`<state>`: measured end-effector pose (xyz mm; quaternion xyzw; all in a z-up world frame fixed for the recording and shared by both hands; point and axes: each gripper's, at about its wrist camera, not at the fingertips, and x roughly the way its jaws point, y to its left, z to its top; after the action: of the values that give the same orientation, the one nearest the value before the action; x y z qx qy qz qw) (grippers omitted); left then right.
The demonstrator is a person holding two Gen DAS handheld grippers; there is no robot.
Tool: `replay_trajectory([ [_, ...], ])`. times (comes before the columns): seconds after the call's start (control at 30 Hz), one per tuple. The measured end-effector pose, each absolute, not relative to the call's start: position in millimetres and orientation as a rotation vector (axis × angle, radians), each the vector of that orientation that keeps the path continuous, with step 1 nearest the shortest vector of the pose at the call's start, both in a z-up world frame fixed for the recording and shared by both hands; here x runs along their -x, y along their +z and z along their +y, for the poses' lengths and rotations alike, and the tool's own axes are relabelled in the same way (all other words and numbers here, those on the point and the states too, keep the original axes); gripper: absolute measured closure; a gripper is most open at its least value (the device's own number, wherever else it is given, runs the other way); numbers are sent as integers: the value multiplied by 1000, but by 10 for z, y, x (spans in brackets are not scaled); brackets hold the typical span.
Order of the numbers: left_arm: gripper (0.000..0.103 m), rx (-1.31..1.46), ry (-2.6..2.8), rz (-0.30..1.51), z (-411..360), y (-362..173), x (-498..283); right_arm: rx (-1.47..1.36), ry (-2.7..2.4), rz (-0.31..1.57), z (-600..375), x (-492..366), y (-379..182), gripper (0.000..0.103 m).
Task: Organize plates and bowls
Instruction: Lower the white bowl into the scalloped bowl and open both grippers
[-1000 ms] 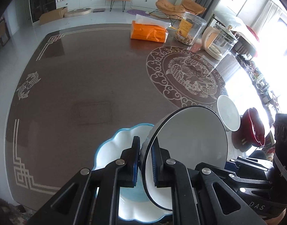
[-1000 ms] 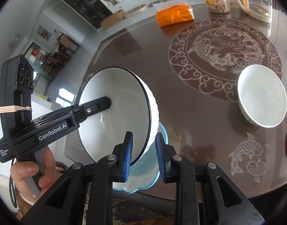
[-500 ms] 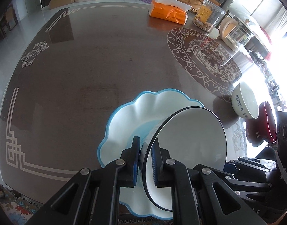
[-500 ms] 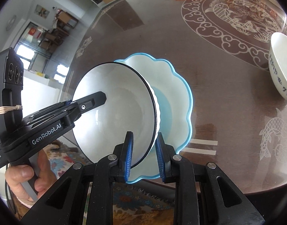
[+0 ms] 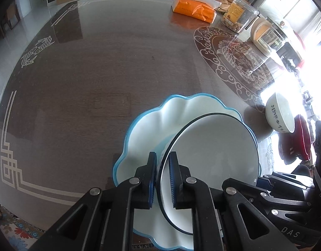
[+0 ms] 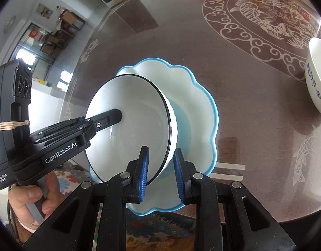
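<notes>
I held the black-rimmed bowl (image 6: 129,125) by its rim, my left gripper (image 5: 162,177) and right gripper (image 6: 160,173) both clamped on it, low centre of frame over the blue scalloped plate (image 6: 202,108). Next: settle it, then release. It had sunk closer since earlier.

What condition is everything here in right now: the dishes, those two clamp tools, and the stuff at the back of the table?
Black-rimmed white bowl: tilted, held over the plate.
Scalloped blue-rimmed plate: flat on the table, under the bowl.
Left gripper: shut on the bowl's rim.
Right gripper: clamped on the bowl's wall.
White bowl with blue characters: upright, empty.
Red bowl: upright.
Orange tissue pack: opened, a tissue sticking out.
Clear jar: partly filled.
</notes>
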<state>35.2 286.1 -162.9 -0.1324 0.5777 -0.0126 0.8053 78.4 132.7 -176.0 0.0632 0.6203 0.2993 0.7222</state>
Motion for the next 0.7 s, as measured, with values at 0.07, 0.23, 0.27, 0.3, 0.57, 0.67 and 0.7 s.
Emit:
replay_trajectory([
  [0.07,92,266,-24,1232,2840,-1625,-353,-135,661,1365,1317,-781,-1762,76],
  [0.23,92,252,-7,1229,2820,-1660,-366,-134,668,1340,1314,-784,-1727,71],
  [0.27,91,258,-8,1227,2825,-1663,-368,-133,669,1336,1317,-787,-1720,70],
  [0.3,91,262,-9,1229,2834,-1668,-373,-131,671,1333,1293,-778,-1712,69],
  [0.57,87,238,28,1206,2853,-1567,-349,-121,698,1261,1203,-737,-1529,45],
  [0.67,72,258,42,1169,2898,-1462,-312,-108,714,1225,1172,-689,-1420,44],
  [0.7,68,266,42,1155,2908,-1415,-298,-94,716,1208,1149,-661,-1381,44],
])
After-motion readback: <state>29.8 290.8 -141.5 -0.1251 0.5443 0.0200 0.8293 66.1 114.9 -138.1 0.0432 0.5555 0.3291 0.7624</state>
